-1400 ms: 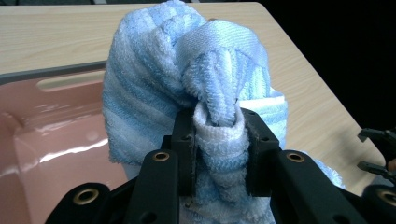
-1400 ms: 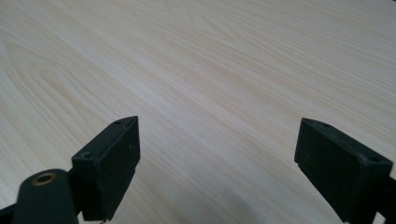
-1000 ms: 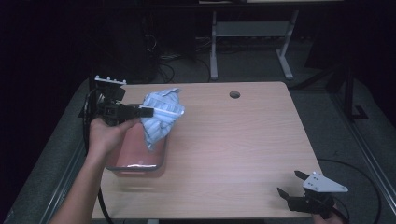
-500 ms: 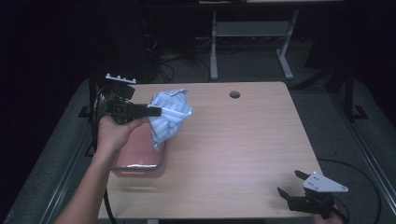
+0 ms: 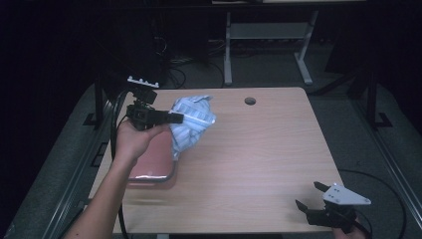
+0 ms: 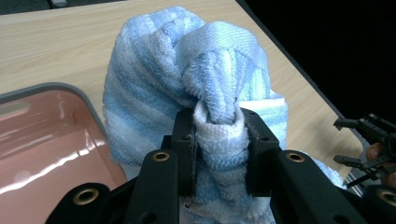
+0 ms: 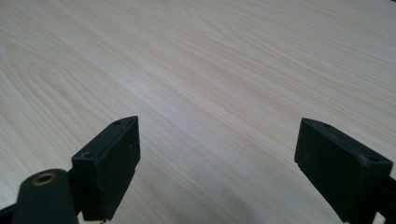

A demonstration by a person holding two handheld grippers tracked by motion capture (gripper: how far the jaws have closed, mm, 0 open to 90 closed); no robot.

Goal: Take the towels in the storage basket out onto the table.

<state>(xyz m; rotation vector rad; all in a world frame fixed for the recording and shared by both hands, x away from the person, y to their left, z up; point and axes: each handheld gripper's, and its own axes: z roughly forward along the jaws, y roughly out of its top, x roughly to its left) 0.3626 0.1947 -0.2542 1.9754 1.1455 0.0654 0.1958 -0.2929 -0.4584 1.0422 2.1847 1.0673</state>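
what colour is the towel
Light blue with white stripes; the towel shows best in the left gripper view.

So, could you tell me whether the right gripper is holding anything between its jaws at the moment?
No, the right gripper has its jaws spread wide apart with nothing but the bare wooden table showing between them.

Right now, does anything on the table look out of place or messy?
Nothing stands out. The left gripper holds a bunched towel above the tray; the right gripper is open over bare table.
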